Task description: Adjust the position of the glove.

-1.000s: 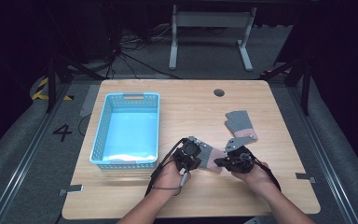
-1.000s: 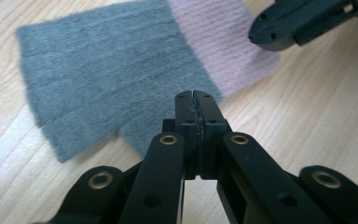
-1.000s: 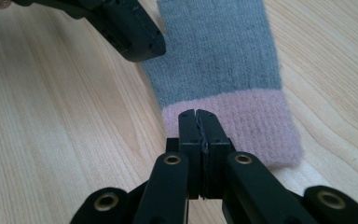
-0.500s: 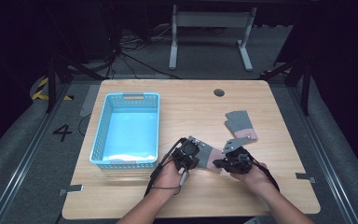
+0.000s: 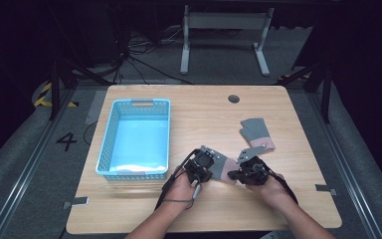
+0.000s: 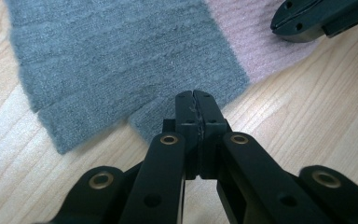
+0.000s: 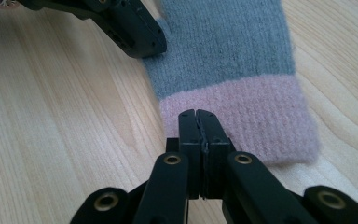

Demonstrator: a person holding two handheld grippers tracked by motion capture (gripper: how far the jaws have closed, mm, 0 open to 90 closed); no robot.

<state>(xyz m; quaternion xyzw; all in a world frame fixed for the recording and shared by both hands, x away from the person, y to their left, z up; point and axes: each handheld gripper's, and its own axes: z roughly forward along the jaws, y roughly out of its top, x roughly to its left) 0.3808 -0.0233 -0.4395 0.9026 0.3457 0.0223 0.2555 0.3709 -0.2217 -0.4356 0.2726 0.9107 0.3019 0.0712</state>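
Left gripper [image 6: 196, 100] pinched shut on the thumb edge of the grey knitted glove with the pink cuff [image 6: 121, 56], right gripper [image 7: 199, 120] clamped on its cuff, near the table's front edge; looks like a two-handed lift next, both rising together

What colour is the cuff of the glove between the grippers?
Pink cuff; clearest in the right gripper view.

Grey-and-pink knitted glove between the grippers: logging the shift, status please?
Left gripper shut at the grey-and-pink knitted glove's grey end. Right gripper shut at its pink cuff. Glove flat on the wooden table. Nothing in the way.
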